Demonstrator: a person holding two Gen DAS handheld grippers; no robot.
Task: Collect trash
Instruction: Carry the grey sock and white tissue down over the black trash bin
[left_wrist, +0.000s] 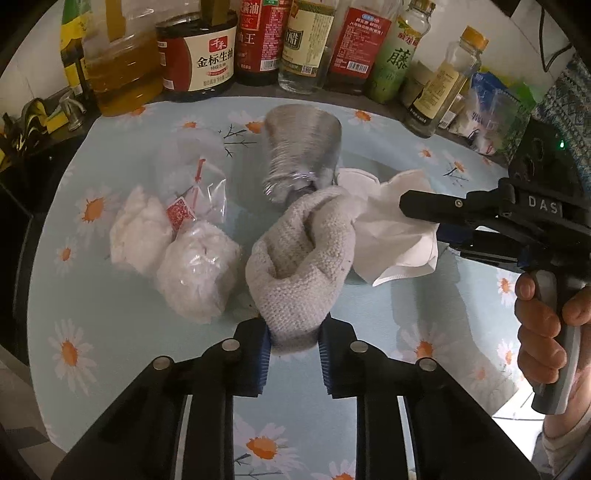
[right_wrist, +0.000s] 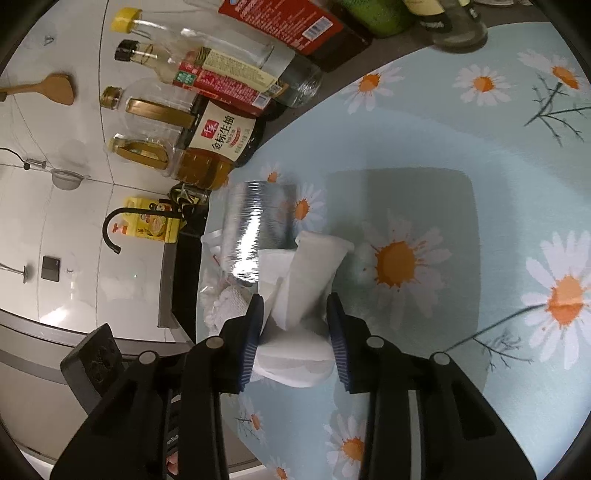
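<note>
Both grippers are gripping trash; nothing looks binned yet.

The left gripper is pointing steeply down, its jaws pinching the grey cloth on the mat. The right gripper, a hand holding its handle, is coming in lower-angled, jaws pinching the white tissue. Further off, wrapped wads and a crumpled cup are lying uncollected; no bin is showing.

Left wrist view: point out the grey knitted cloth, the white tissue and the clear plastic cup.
grey knitted cloth (left_wrist: 299, 258), left wrist view, middle of its bunched body.
white tissue (left_wrist: 399, 236), left wrist view, its crumpled centre.
clear plastic cup (left_wrist: 303, 147), left wrist view, its ribbed side wall.
</note>
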